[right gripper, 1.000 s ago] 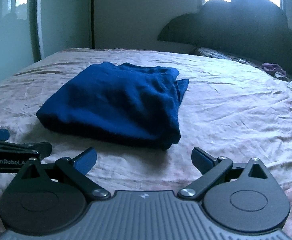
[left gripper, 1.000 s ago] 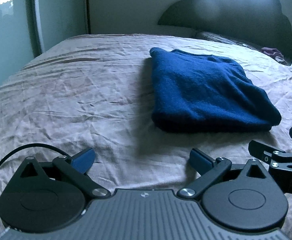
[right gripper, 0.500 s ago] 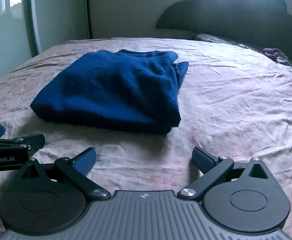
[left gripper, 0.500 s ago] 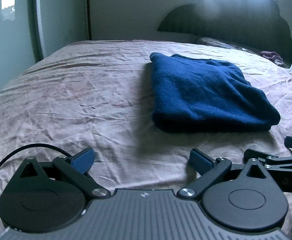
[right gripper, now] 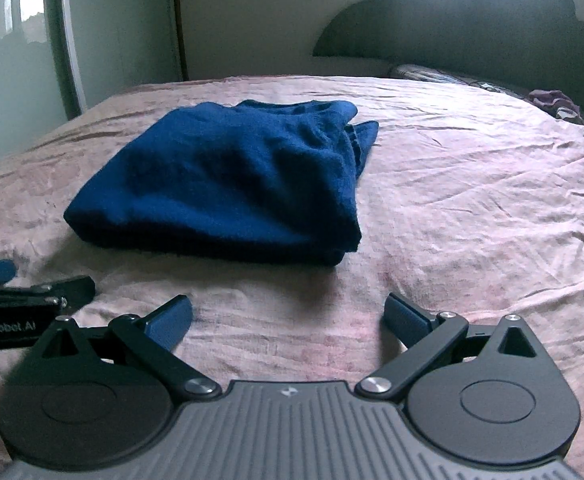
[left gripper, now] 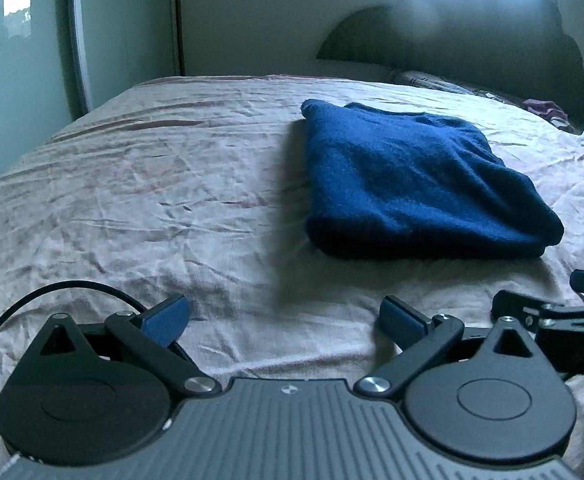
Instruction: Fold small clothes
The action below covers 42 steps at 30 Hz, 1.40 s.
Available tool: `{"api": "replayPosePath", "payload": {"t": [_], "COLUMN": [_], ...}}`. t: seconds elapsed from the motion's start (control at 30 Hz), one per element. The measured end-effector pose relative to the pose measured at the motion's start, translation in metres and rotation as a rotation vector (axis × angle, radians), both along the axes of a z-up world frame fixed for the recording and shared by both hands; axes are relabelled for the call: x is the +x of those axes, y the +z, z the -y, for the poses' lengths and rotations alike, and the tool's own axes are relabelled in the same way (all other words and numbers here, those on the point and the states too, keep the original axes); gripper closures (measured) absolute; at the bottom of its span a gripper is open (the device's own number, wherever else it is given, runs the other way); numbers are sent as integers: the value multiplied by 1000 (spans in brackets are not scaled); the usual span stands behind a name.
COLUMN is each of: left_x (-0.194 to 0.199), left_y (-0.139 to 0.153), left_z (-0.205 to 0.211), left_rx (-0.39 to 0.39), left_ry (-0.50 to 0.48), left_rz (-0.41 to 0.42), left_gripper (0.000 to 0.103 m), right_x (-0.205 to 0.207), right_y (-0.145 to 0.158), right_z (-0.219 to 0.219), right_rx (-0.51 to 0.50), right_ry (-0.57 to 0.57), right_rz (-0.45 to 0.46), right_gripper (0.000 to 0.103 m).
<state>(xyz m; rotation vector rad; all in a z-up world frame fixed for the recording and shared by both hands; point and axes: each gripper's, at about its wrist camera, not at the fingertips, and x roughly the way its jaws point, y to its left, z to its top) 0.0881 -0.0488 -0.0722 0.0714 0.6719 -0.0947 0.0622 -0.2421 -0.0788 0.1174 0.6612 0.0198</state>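
A dark blue garment (left gripper: 408,184) lies folded into a thick rectangle on the bed; it also shows in the right wrist view (right gripper: 232,184). My left gripper (left gripper: 284,318) is open and empty, low over the sheet, short of the garment and to its left. My right gripper (right gripper: 288,316) is open and empty, low over the sheet, short of the garment's near right corner. Each gripper shows at the edge of the other's view: the right gripper (left gripper: 564,312) and the left gripper (right gripper: 28,300).
The wrinkled pink sheet (left gripper: 152,200) covers the bed. A dark headboard (right gripper: 472,28) stands at the far end, with a patterned pillow (right gripper: 432,74) and small purple clothes (right gripper: 552,100) near it. A wardrobe door (left gripper: 20,60) stands at the left.
Both grippers have drawn back slightly from the folded garment and tilted up, so more wall and headboard show. The garment has not moved.
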Motion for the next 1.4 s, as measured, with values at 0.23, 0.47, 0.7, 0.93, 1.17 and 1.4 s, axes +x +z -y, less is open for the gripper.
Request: {"api": "replayPosePath", "payload": {"t": [0.23, 0.47, 0.7, 0.93, 1.17, 1.4], "left_x": [0, 0, 0, 0, 1, 1], "left_y": [0, -1, -1, -2, -2, -2], "left_z": [-1, -1, -1, -1, -1, -1], "left_rx": [-5, -7, -10, -9, -10, -10], "left_ry": [0, 0, 1, 2, 1, 1], "left_rz": [-2, -4, -6, -6, -6, -6], "left_gripper": [0, 0, 0, 0, 0, 0], "right_x": [-1, 0, 0, 0, 0, -1], "right_y": [0, -1, -1, -1, -1, -1], "right_z": [2, 0, -1, -1, -1, -1], "right_rx": [-17, -26, -33, -32, -32, -32], "right_ry": [-3, 4, 4, 4, 4, 4], "right_rz": [-7, -8, -8, -8, -8, -8], "right_gripper": [0, 0, 0, 0, 0, 0]}}
